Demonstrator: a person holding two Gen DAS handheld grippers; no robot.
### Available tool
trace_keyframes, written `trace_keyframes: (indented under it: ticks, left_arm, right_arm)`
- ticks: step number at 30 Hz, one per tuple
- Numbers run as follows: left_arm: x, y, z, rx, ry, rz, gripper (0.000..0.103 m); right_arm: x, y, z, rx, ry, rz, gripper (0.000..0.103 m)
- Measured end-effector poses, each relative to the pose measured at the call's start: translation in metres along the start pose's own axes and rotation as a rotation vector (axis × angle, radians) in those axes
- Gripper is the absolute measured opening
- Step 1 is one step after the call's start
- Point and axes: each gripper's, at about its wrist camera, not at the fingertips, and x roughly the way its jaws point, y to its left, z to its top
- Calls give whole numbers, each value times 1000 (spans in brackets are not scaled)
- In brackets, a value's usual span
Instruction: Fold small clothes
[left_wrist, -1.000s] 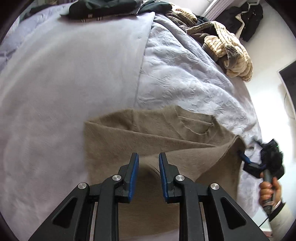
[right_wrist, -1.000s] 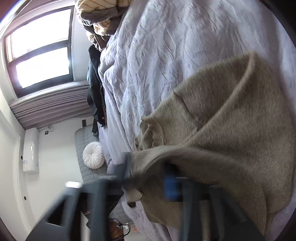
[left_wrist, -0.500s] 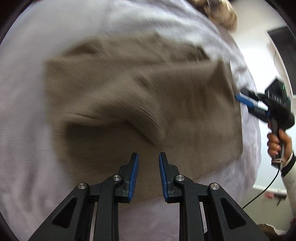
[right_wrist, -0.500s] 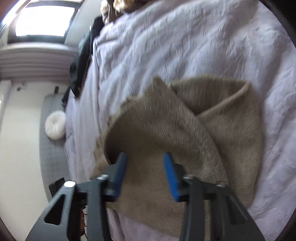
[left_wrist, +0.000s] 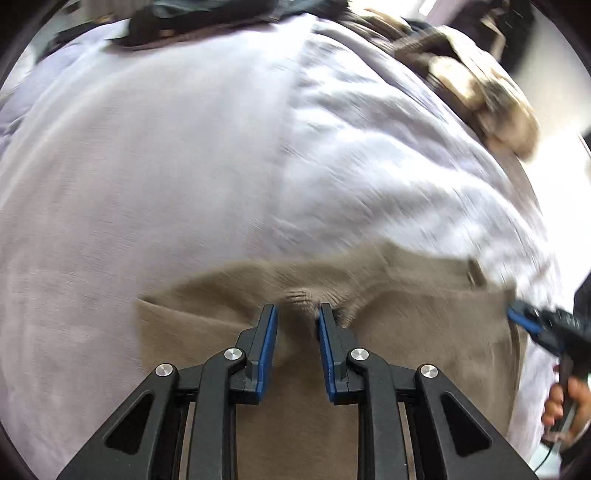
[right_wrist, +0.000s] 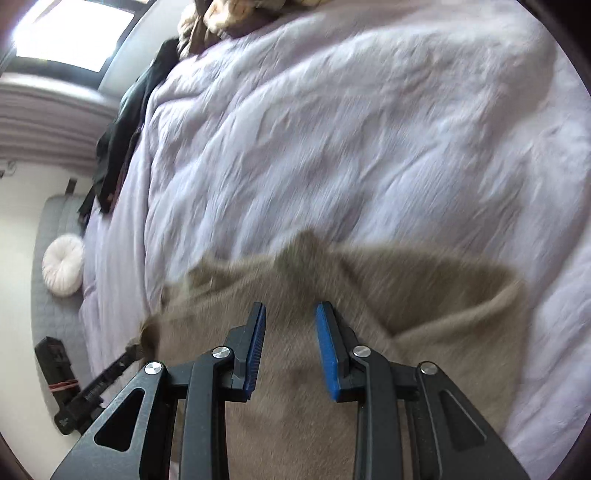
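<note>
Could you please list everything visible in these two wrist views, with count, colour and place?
Knit garment: one, tan-brown, partly folded on the near edge of the bed.
Bed cover: one, pale lilac, under the garment.
Clothes heap: one, beige and brown, far right of the bed.
Dark clothing: one pile, black-green, far edge of the bed.
Round cushion: one, white, on a grey seat beside the bed.
Left gripper: black, blue pads, open over the garment.
Right gripper: black, blue pads, open over the garment.
</note>
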Motion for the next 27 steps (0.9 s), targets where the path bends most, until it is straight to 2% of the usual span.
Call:
trace_keyframes:
  ticks: [3, 5, 6, 7, 10, 14, 18, 20, 23, 25, 27]
  left_arm:
    - [-14, 11, -3, 27, -18, 29, 24]
    - [-18, 13, -10, 52, -27, 53, 24]
    - [-18, 14, -15, 61, -14, 82, 24]
    - [-16, 17, -19, 65, 0, 100, 24]
    - [-19, 29, -28, 37, 6, 129, 24]
    - [-31, 43, -37, -25, -7, 91, 24]
    - [-28, 45, -61, 3, 78, 53, 24]
    - [-24, 48, -77, -3, 136, 5, 24]
    - [-23, 51, -99, -12, 183, -33, 24]
    - [-26, 56, -118, -8, 200, -41, 24]
    - [-25, 59, -132, -17, 232, -63, 24]
  right_arm:
    - [-14, -3, 0, 10, -19, 9, 32]
    - [-21, -9, -7, 15, -19, 11, 40]
    - [-21, -8, -7, 18, -18, 9, 49]
    - [-23, -11, -10, 20, -17, 6, 53]
    - [-28, -15, -17, 28, -28, -6, 53]
    - [-38, -15, -31, 19, -36, 20, 53]
    - [-41, -14, -64, 3, 19, 51, 53]
    - [-43, -16, -80, 8, 39, 71, 53]
    - [-51, -25, -118, 49, 82, 154, 58]
    - [-54, -37, -150, 99, 123, 199, 66]
    - [-54, -54, -181, 171, 152, 205, 66]
